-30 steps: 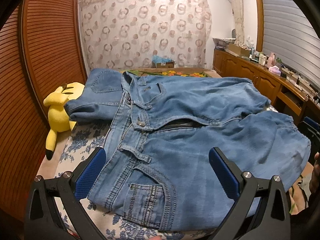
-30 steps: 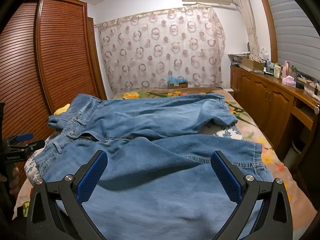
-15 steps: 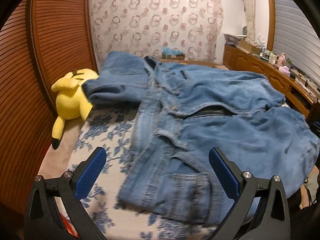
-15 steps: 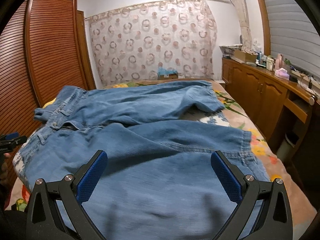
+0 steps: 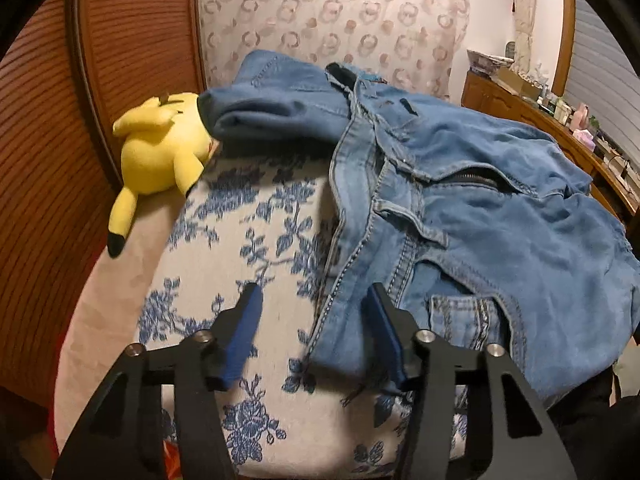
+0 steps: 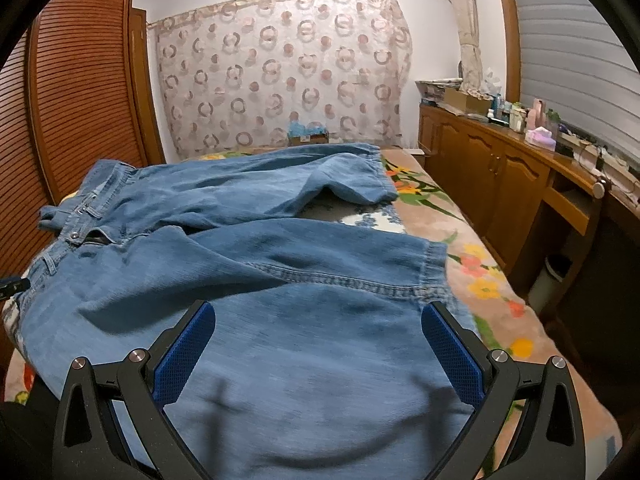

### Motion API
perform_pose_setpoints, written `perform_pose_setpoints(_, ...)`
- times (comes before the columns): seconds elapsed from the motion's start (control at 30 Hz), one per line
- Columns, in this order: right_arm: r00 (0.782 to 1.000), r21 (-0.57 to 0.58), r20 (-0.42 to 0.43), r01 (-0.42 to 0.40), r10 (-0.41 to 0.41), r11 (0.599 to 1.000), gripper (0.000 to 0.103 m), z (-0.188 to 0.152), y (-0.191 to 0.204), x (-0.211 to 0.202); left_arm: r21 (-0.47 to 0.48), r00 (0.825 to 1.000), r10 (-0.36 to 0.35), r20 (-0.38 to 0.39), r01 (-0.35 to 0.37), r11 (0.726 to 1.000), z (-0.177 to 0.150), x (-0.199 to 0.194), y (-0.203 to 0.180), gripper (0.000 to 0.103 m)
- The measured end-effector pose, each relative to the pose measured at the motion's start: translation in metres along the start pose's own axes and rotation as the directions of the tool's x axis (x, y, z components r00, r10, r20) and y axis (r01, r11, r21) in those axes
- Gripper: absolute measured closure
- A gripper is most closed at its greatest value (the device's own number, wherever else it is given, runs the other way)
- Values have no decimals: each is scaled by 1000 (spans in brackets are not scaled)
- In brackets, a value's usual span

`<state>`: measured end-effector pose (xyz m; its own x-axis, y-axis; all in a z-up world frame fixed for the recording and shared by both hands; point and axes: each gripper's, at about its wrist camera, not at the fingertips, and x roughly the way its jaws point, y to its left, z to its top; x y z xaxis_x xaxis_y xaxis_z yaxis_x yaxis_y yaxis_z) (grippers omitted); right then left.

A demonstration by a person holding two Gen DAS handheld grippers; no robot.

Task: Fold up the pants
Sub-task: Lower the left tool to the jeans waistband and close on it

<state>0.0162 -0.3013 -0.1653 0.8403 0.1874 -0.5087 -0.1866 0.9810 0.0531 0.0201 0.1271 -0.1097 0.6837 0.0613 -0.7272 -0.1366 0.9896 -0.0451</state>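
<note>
Left tongs (image 5: pixel 314 330) closing round jeans (image 5: pixel 480 208) waistband corner — contact unclear

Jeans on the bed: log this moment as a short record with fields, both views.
garment: jeans spread flat on the bed, unfolded, fly open
waist: at the left side, by the left gripper
left jaws: closing, the waistband edge between them, pads not yet pressing
right gripper: over the near leg, jaws wide, nothing between them
legs: far leg lies apart from the near leg, bedcover showing between the hems
beside waist: yellow plush toy against the wooden wardrobe
</note>
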Motion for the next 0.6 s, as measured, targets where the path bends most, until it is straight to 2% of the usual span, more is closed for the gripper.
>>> perform_pose_setpoints(0.23,999,9,-25,38,-38,999,0,-7,-7,-10,-9,1000,-18,-8,18,1000,-6,-5,4,50)
perform_pose_setpoints(0.47,997,31,-38,62,-61,998,0,0,-6,-14,-11,999,-53,2,53,999,-11,-14,3,50)
perform_pose_setpoints(0.6,996,45,-44,74,-72,996,0,-3,-10,-14,-21,995,-96,-6,96,995,-12,-12,3,57)
